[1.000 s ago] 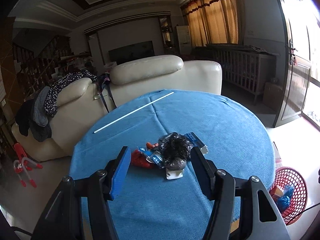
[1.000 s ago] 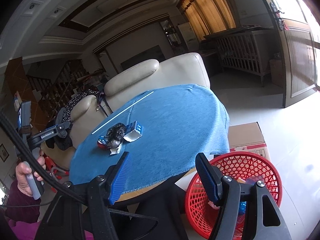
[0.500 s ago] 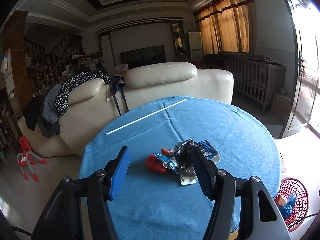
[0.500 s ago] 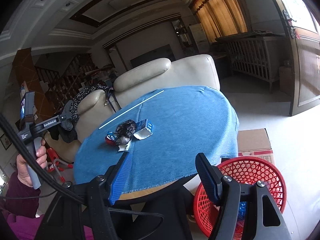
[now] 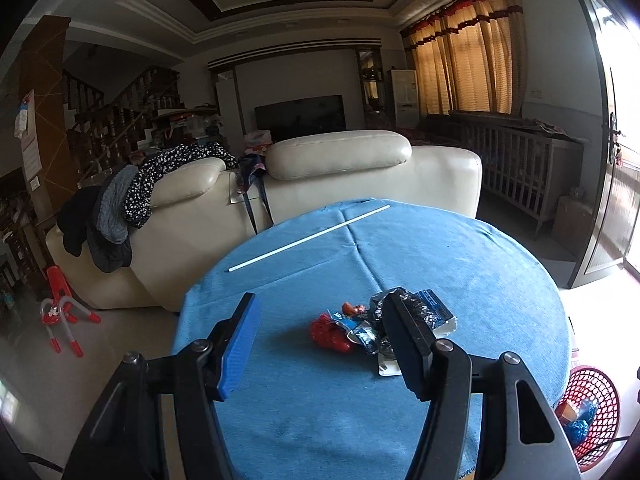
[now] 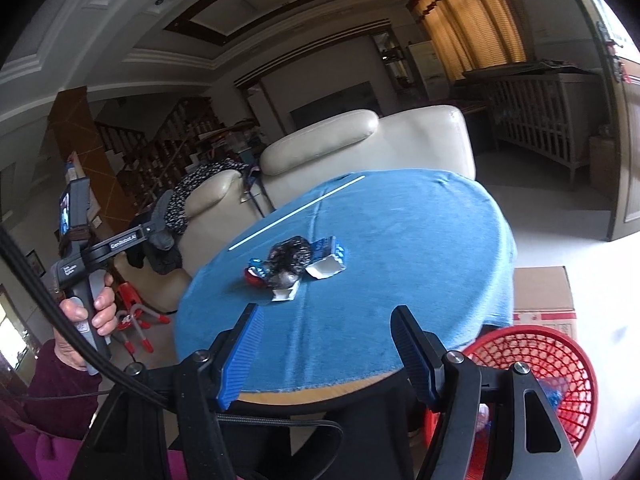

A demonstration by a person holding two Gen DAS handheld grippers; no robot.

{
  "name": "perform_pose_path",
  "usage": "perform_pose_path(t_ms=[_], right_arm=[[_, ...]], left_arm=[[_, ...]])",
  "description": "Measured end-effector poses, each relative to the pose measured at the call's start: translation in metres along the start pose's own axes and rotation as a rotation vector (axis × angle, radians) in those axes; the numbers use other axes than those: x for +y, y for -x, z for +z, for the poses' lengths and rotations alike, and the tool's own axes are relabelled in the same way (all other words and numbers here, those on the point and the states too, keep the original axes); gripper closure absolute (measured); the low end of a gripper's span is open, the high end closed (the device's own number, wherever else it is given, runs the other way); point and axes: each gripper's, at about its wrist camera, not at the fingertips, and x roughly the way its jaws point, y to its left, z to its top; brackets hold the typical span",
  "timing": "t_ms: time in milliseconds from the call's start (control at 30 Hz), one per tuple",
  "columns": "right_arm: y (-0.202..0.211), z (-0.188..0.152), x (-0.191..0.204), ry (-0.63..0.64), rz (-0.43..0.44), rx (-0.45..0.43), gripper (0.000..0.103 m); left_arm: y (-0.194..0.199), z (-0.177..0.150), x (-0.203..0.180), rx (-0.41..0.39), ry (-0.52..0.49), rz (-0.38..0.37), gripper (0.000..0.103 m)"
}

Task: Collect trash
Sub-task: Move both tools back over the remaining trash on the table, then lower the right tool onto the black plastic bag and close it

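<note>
We have drawn our left tongs [image 5: 324,344] back from the trash [image 5: 380,322] on the counter [image 5: 480,280]; they gape, empty. Our right tongs [image 6: 326,354], also spread, have swung from the basket [image 6: 560,364] toward the counter.

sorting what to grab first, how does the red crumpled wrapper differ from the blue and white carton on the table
The red crumpled wrapper is balled up and soft; the blue and white carton is a flattened box with its white inside showing. The wrapper lies at the pile's left end, the carton at its right. Both rest on the blue tablecloth, ungripped.
</note>
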Motion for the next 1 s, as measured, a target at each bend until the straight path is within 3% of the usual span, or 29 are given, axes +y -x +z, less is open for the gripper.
perform_pose_path(t_ms=[267,1000], right_arm=[[-0.032,0.016,0.016,0.03,0.052,0.048,0.033],[-0.193,0.058,0.05,0.054,0.093,0.251,0.033]], left_arm=[[-0.008,-0.004,0.016,0.007,0.01,0.036,0.034],[-0.113,-0.062,0.076,0.28,0.102,0.089,0.034]])
